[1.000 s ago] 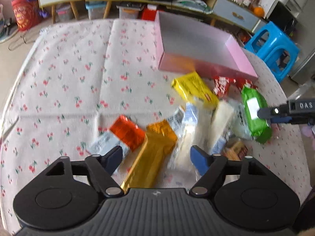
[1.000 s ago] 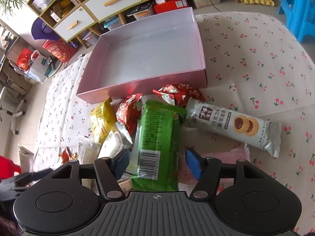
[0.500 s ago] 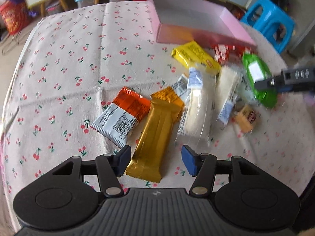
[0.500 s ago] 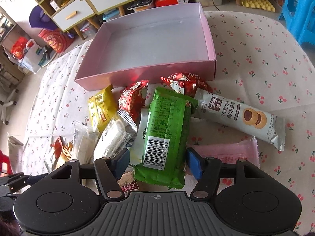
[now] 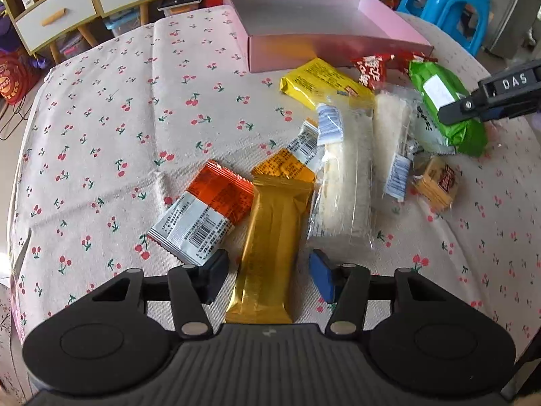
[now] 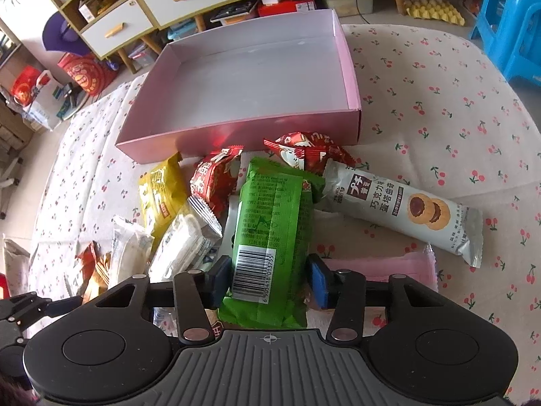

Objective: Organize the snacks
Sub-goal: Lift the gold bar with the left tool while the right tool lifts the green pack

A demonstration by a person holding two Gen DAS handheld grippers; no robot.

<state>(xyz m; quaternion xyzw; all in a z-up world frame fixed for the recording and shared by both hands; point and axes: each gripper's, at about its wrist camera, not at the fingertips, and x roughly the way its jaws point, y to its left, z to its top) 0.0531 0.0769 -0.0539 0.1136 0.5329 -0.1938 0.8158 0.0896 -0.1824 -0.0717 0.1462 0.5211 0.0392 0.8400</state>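
A pile of snack packets lies on the cherry-print tablecloth (image 5: 101, 128) in front of an empty pink box (image 6: 243, 77), which also shows in the left wrist view (image 5: 338, 47). My left gripper (image 5: 268, 279) is open, its fingers on either side of a long gold packet (image 5: 270, 237); they do not press it. An orange-and-silver packet (image 5: 206, 215) lies just left of it. My right gripper (image 6: 268, 280) is open around the near end of a green packet (image 6: 270, 237), its pads close to the packet's sides. The green packet (image 5: 446, 108) and the right gripper also show in the left wrist view.
Other snacks: a yellow packet (image 5: 324, 83), red packets (image 6: 297, 149), white clear-wrapped cakes (image 5: 345, 189), a silver cookie roll (image 6: 402, 206), a pink packet (image 6: 382, 267). A blue stool (image 5: 449, 10) and drawer shelves (image 6: 169, 3) stand beyond the table.
My left gripper has drawn back and lined up over the gold packet. My right gripper has moved forward along the green packet, and its fingers have come closer to the packet's sides.
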